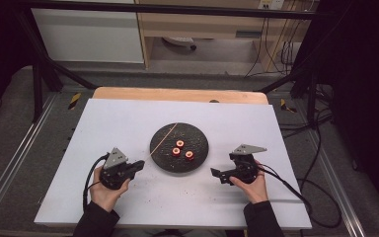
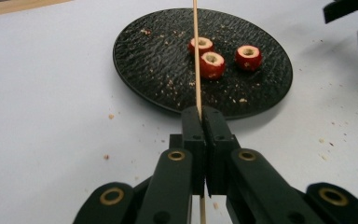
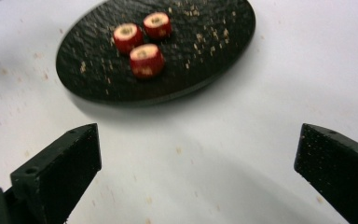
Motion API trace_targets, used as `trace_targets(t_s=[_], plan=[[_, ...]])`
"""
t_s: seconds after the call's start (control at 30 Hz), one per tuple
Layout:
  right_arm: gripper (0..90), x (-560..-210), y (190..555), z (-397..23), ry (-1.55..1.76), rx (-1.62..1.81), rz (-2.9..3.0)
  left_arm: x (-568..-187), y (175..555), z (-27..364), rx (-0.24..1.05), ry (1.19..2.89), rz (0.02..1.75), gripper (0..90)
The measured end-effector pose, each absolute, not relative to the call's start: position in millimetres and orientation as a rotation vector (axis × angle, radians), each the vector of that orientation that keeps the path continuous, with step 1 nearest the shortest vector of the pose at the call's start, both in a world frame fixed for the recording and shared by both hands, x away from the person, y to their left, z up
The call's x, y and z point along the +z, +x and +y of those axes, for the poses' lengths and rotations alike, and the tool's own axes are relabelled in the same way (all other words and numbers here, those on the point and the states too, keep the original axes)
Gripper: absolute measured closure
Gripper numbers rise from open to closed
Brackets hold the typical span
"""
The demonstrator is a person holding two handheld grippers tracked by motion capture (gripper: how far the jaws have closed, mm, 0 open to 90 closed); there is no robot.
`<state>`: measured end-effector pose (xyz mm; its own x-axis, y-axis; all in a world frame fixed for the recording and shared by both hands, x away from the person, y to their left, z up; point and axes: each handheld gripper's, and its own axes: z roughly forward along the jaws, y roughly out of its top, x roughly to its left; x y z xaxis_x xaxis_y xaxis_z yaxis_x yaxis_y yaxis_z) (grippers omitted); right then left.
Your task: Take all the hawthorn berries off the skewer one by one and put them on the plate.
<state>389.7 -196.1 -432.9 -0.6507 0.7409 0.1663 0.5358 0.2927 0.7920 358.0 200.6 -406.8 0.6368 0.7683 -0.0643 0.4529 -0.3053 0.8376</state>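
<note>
A round black plate (image 1: 197, 136) sits mid-table and carries three red hollow-cored fruit pieces (image 1: 180, 144). My left gripper (image 1: 140, 164) lies left of the plate, shut on a thin wooden skewer (image 1: 165, 138) that slants up over the plate. The left gripper view has the jaws (image 2: 201, 112) pinched on the skewer (image 2: 196, 46), which points past the fruit pieces (image 2: 212, 64) on the plate (image 2: 154, 60). My right gripper (image 1: 216, 174) stands right of the plate, open. Nothing is between its jaws (image 3: 199, 140), and the fruit pieces (image 3: 146, 59) lie ahead on the plate (image 3: 205, 51).
A white sheet (image 1: 128, 118) covers the wooden table and is dotted with small crumbs around the plate. Cables trail from both grippers toward the table's front edge. The right gripper's jaws (image 2: 354, 23) peek into the top right corner of the left gripper view.
</note>
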Motion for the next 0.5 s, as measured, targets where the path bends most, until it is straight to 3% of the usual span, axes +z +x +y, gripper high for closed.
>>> trace_targets(t_s=[0.5], plan=[[2.0,-446,367,-224,1.15,1.237,2.346,-405,398,172,0.435,2.026,1.002,87.9]])
